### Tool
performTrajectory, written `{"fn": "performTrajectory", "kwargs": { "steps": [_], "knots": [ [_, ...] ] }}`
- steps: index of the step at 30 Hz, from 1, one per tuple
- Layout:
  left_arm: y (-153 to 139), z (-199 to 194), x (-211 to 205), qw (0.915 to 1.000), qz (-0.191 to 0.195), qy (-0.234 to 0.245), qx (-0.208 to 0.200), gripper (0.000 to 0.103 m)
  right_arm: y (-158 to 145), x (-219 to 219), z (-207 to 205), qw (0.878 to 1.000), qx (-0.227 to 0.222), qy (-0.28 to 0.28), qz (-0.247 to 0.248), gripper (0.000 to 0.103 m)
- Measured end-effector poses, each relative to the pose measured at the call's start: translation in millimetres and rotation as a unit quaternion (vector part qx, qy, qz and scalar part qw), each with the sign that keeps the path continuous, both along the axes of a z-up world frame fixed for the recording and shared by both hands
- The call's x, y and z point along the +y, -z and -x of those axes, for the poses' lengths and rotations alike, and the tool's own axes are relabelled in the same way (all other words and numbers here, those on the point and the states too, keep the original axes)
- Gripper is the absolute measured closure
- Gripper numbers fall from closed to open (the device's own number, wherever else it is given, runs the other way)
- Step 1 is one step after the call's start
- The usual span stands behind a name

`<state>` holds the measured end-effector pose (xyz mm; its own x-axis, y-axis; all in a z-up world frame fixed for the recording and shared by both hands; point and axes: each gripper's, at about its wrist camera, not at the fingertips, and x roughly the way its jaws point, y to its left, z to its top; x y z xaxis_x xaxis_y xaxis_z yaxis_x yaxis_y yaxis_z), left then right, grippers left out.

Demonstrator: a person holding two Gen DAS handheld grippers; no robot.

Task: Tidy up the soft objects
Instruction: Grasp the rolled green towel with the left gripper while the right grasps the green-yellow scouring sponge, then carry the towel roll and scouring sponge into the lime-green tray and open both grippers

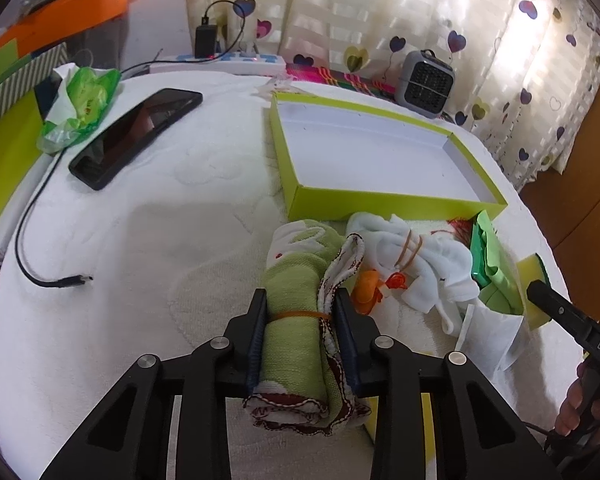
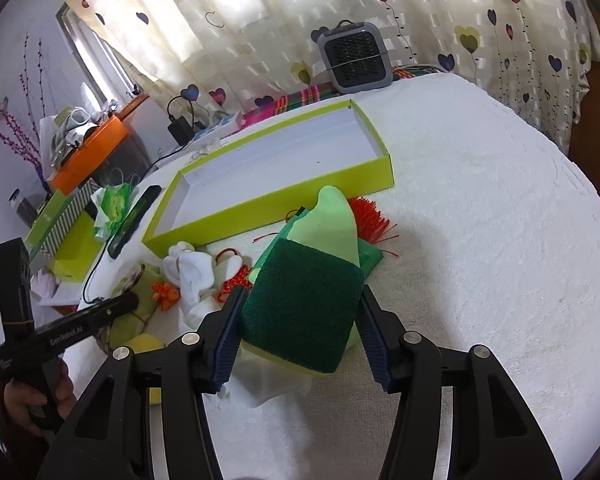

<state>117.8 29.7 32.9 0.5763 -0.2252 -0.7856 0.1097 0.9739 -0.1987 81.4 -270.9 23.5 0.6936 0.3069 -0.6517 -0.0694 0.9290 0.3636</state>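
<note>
The left hand-held gripper (image 1: 300, 332) is clamped on a rolled green cloth (image 1: 296, 308) bound with an orange rubber band, both fingers pressed against its sides about midway along the roll, probably so the bundle stays balanced and does not unroll. The right hand-held gripper (image 2: 300, 330) stands with its jaws spread around a scouring sponge (image 2: 300, 312), dark green pad up over a yellow base; the left finger looks to be touching the sponge's side while a gap shows at the right one, so it is not yet gripping.

Just beyond both lie the remaining soft things in a loose heap: a white cloth bundle (image 1: 412, 268) tied with rubber bands, an orange trinket (image 1: 370, 290), a light green cloth (image 2: 334, 220) and red fringe (image 2: 374, 220). Behind the heap, touching or nearly so, sits an open lime-green box (image 1: 380, 200), apparently the intended container, with its white interior bare. All rest on a white textured cover. A phone (image 1: 136, 136) and cable (image 1: 40, 240) lie well apart to the left.
</note>
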Motion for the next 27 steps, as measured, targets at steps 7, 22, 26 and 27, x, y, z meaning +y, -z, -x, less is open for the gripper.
{"fn": "performTrajectory", "kwargs": {
  "steps": [7, 22, 26, 27],
  "knots": [
    [-18.6, 5.8, 6.7, 0.9998, 0.003, -0.006, -0.021, 0.073, -10.1, -1.0, 3.2, 1.000, -0.019, -0.001, 0.022, 0.049],
    [-63.9, -35.8, -4.6, 0.9985, 0.004, 0.012, -0.053, 0.072, -55.7, -14.9, -32.1, 0.993, -0.068, -0.030, 0.087, 0.049],
    [-61.3, -60.7, -13.6, 0.9987, 0.002, 0.015, -0.048, 0.072, -63.0, -17.2, -55.8, 0.991, -0.070, -0.042, 0.105, 0.049],
    [-59.7, -66.8, -16.7, 0.9988, 0.001, 0.016, -0.047, 0.072, -64.0, -17.3, -62.3, 0.990, -0.072, -0.047, 0.111, 0.049]
  ]
}}
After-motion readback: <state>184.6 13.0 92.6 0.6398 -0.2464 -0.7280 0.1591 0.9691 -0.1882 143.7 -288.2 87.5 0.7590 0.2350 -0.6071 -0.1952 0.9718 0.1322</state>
